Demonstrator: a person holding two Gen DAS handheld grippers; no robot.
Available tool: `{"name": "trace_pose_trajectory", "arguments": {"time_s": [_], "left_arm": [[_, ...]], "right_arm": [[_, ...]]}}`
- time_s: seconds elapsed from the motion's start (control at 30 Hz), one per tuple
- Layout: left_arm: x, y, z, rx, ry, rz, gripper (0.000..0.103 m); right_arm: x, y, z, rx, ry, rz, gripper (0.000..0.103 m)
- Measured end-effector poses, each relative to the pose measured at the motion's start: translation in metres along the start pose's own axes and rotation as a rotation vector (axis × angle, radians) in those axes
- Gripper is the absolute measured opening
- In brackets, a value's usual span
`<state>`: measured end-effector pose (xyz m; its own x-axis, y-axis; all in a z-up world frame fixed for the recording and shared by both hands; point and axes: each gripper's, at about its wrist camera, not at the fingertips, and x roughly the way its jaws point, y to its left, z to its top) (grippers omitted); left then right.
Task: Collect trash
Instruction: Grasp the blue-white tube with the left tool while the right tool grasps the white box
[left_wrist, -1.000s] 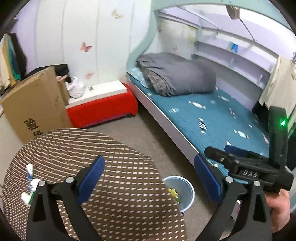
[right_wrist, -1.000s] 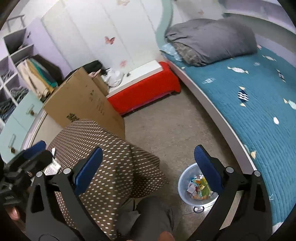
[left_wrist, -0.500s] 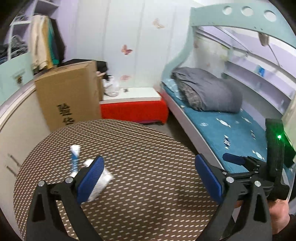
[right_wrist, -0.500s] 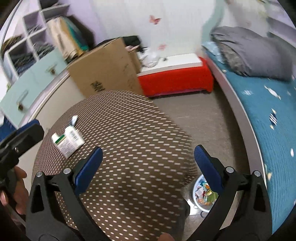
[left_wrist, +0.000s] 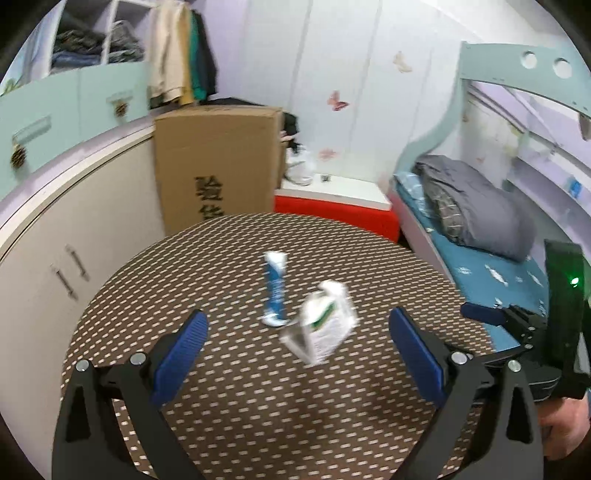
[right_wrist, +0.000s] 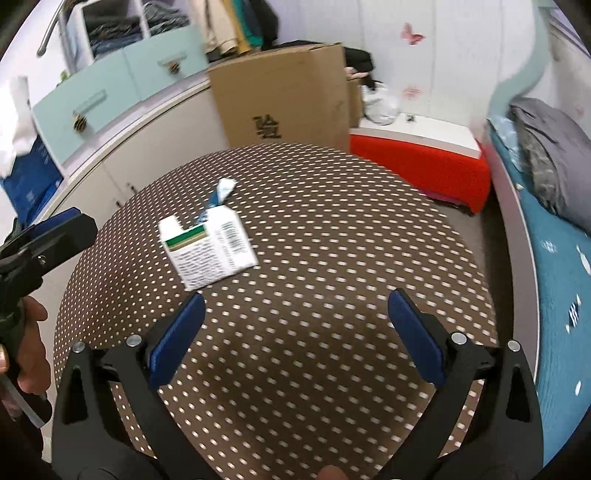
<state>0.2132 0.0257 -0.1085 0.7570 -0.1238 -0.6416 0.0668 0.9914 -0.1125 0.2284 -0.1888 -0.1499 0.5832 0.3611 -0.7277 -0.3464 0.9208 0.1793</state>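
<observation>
Left gripper (left_wrist: 297, 345) hangs wide apart, white carton (left_wrist: 325, 328) lying between its fingers.

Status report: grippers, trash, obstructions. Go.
Left gripper open, empty, above the round table. Right gripper open, empty. White carton and blue tube lie on the table, untouched. Nothing blocking either.

walls (left_wrist: 280, 55): pale, butterfly stickers | bed (left_wrist: 480, 273): teal cover | red bench (right_wrist: 417, 166) | cardboard box (left_wrist: 218, 166)
</observation>
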Motion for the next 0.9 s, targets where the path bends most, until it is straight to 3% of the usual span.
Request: {"name": "trace_pose_trajectory", "arguments": {"time_s": [0.3,0.57,0.6,0.63,0.9], "left_arm": [[0.011,0.046,-0.018,-0.058,0.050,0.076,0.096],[0.032,0.053,-0.023,-0.058,0.089,0.086,0.096],[0.035,0.053,-0.022,-0.057,0.094,0.083,0.096],[0.039,0.053,-0.021,-0.056,0.100,0.080,0.096],[0.076,0.037,-0.004,-0.001,0.125,0.066,0.096]], "right_arm": [[0.045,0.049,0.012,-0.134,0.060,0.070,0.097],[0.087,0.066,0.029,-0.162,0.083,0.124,0.096],[0.090,0.067,0.030,-0.158,0.084,0.135,0.095],[0.092,0.067,0.031,-0.156,0.084,0.136,0.077],[0.077,0.041,0.025,-0.094,0.047,0.105,0.076]]}}
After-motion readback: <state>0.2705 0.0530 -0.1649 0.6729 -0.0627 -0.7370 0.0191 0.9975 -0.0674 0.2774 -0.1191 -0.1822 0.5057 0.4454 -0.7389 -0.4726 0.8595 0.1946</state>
